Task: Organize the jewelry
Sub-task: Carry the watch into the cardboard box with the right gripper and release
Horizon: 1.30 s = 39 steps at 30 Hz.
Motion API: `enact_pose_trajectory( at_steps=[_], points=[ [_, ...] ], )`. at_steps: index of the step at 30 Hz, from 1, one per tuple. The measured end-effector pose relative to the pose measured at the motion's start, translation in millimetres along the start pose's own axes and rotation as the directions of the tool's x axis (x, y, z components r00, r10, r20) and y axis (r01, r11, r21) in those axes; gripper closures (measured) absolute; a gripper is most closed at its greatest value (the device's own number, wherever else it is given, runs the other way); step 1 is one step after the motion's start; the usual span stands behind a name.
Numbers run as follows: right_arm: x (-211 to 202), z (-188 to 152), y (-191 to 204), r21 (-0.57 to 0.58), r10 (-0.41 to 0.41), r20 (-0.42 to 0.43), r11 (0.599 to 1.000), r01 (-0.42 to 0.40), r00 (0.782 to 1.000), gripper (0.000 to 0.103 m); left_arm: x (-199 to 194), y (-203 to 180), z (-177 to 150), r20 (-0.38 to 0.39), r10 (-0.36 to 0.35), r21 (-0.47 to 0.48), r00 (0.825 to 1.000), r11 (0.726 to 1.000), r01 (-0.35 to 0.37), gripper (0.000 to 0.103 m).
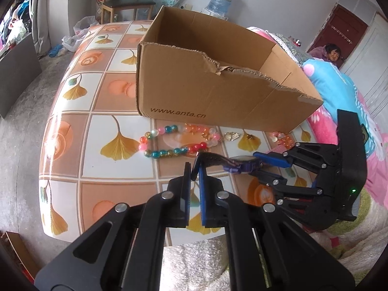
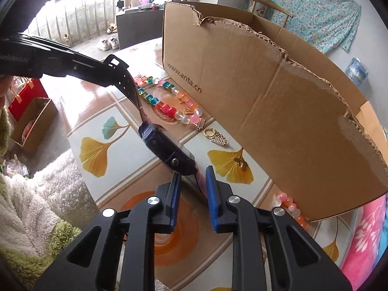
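A purple watch (image 1: 240, 165) (image 2: 167, 148) hangs stretched above the table between both grippers. My left gripper (image 1: 192, 166) (image 2: 117, 64) is shut on the end of its dark strap (image 1: 213, 156). My right gripper (image 2: 192, 179) (image 1: 254, 165) is shut on the watch just below its body, the other strap running between its blue pads. Under the watch a string of coloured beads (image 1: 157, 154) (image 2: 167, 110) lies on the table in front of an open cardboard box (image 1: 206, 84) (image 2: 266, 121).
Gold charms (image 2: 215, 135) (image 1: 231, 136), a gold star piece (image 2: 240, 162) and a pink bead bracelet (image 2: 291, 206) lie along the box's near wall on the leaf-patterned table (image 1: 109, 169). A fluffy white blanket (image 1: 194, 262) borders the near edge; a bed (image 1: 339, 92) is right.
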State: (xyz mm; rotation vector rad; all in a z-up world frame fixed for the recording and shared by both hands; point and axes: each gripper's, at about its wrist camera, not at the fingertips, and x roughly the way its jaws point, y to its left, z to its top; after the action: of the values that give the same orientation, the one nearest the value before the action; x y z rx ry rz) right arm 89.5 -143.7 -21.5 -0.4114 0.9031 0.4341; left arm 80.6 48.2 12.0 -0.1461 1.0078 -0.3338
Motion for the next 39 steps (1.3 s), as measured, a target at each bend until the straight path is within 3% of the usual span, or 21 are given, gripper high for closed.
enact_pose_trajectory(
  at_steps=[5,16,19,26,28,30,33,39],
  points=[
    [-5.5,-0.4,3.2,0.008,-0.063,0.026,0.998,0.062,0.998,0.099,-4.0,-3.7,-4.2,0.018,0.01,0.01,1.0,1.0,-0.01,0.099],
    [-57.7,-2.5,25.2,0.017,-0.22,0.123,0.976,0.219,0.968,0.099,-54.6,-30.2,7.5,0.161,-0.011,0.096,0.987,0.995,-0.004,0.099],
    [-81.8,6.2,25.2,0.015,-0.254,0.169,0.967,0.256,0.952,0.099,-81.1,-37.4,19.2,0.241,-0.023,0.132,0.97,0.991,-0.01,0.099],
    [-130.8,50.8,19.9,-0.072,-0.379,0.335,0.903,0.425,0.863,0.099,-132.9,-52.5,75.7,0.398,-0.041,0.202,0.916,0.978,-0.044,0.099],
    [-133.0,66.2,4.7,-0.075,-0.381,0.353,0.899,0.432,0.855,0.099,-137.9,-55.8,95.0,0.417,-0.042,0.216,0.908,0.975,-0.054,0.099],
    [-130.9,84.8,-19.8,-0.069,-0.353,0.354,0.914,0.401,0.866,0.099,-134.3,-60.1,116.9,0.436,-0.024,0.235,0.899,0.968,-0.088,0.099],
    [-119.0,113.2,-57.8,-0.049,-0.297,0.319,0.943,0.328,0.9,0.099,-113.3,-65.2,148.1,0.425,0.006,0.249,0.905,0.961,-0.123,0.099],
    [-60.8,140.9,-127.8,-0.016,-0.111,0.14,0.993,0.115,0.984,0.099,-39.5,-49.8,203.0,0.294,0.083,0.235,0.952,0.959,-0.157,0.099]
  ],
)
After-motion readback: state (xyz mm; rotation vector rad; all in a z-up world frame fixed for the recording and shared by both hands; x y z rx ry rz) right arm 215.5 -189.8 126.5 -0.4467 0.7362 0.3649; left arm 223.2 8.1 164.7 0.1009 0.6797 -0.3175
